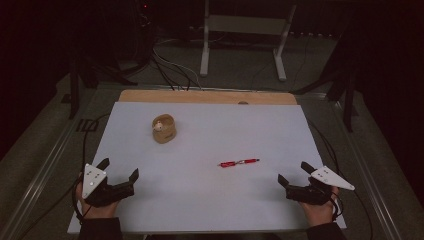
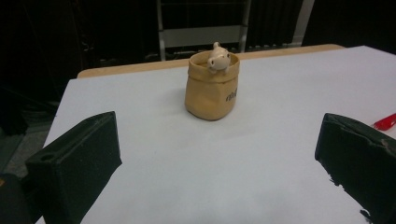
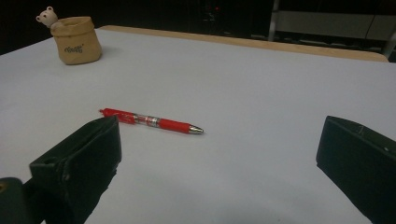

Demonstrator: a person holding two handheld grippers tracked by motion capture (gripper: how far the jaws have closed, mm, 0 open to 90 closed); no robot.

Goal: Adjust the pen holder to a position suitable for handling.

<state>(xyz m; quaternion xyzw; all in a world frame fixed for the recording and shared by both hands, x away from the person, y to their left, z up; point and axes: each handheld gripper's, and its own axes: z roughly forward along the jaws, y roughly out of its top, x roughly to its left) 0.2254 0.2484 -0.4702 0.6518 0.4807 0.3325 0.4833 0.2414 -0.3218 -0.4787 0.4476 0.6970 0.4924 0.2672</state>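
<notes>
We see the red pen (image 1: 238, 162) lying flat on the white table (image 1: 210, 200), well ahead of our right gripper (image 1: 295, 173) and toward the table's middle, touched by neither finger. Both the right gripper and our left gripper (image 1: 119, 169) rest at the near edge with jaws spread wide and empty, and the tan pouch (image 1: 164, 129) stands upright well beyond the left one.

Table top (image 1: 210, 200) was covered by a matt, smooth white sheet; a bare wood edge (image 1: 207, 97) showed at the far side. The pen (image 3: 150, 121) looked like glossy red plastic with a clear mid-section and a shiny metal tip. The tan holder (image 2: 211, 88) had a crumpled paper-bag look, matt. Its small bear figure (image 2: 217, 58) looked smooth. Gripper jaw pads looked like matt black foam, slightly rough.
</notes>
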